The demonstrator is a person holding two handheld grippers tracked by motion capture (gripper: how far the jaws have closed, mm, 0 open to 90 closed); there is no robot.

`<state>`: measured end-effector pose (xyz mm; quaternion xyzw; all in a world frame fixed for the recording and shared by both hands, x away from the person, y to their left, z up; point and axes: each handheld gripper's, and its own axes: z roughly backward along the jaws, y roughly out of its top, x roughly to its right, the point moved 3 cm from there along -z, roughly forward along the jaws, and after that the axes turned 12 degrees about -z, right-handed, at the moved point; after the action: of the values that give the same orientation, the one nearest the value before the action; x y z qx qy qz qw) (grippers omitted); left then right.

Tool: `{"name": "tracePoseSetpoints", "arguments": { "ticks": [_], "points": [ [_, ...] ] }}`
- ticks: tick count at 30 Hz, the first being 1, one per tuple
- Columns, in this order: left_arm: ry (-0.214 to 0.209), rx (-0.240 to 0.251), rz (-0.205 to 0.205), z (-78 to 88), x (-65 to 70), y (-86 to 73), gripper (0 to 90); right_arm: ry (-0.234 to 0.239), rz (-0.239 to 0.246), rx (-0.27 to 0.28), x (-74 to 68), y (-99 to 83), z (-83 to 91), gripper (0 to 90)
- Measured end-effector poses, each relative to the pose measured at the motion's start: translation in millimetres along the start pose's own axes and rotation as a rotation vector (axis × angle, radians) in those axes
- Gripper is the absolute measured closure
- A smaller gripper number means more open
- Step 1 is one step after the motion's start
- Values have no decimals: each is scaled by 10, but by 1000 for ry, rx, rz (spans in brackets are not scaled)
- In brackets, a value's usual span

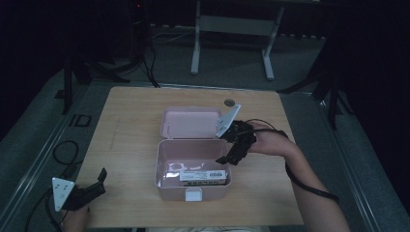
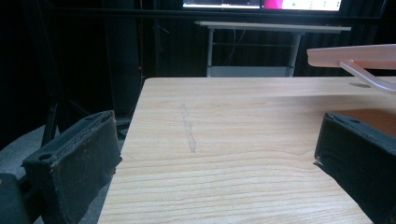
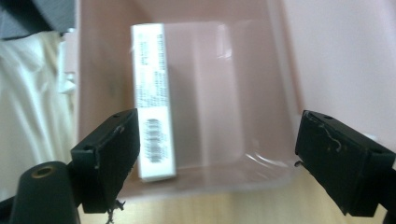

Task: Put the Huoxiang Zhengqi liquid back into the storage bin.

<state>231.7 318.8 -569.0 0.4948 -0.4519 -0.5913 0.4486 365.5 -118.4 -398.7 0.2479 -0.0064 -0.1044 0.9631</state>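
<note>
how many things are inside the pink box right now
1: a white labelled packet lies along the near wall of the open pink box. The right tool hovers open at the box's right rim.

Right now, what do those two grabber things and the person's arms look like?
Both are black. The left gripper and the right gripper each carry a pale grey three-cornered plate with small dots. Each has two chunky, blocky black jaws, worn and frayed at the edges. A black cable trails from the right gripper along the forearm. The forearms are bare, with no sleeves in view.
</note>
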Motion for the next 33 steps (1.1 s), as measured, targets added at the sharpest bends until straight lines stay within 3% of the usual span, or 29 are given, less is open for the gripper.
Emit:
{"name": "tracePoseSetpoints", "arguments": {
  "ticks": [5, 12, 18, 23, 33],
  "points": [
    [0, -2, -1, -2, 1, 0, 2, -61, -33, 67, 127, -205, 182, 136],
    [2, -4, -3, -2, 1, 1, 2, -104, -100, 96, 283, -501, 209, 136],
    [4, -4, -1, -2, 2, 1, 2, -171, -201, 149, 487, -892, 69, 132],
    [5, -6, -3, -2, 1, 1, 2, -204, -290, 251, 630, -1177, -58, 123],
    [5, -6, -2, -3, 1, 1, 2, -272, -424, 365, 803, -1693, -296, 118]
  ]
}}
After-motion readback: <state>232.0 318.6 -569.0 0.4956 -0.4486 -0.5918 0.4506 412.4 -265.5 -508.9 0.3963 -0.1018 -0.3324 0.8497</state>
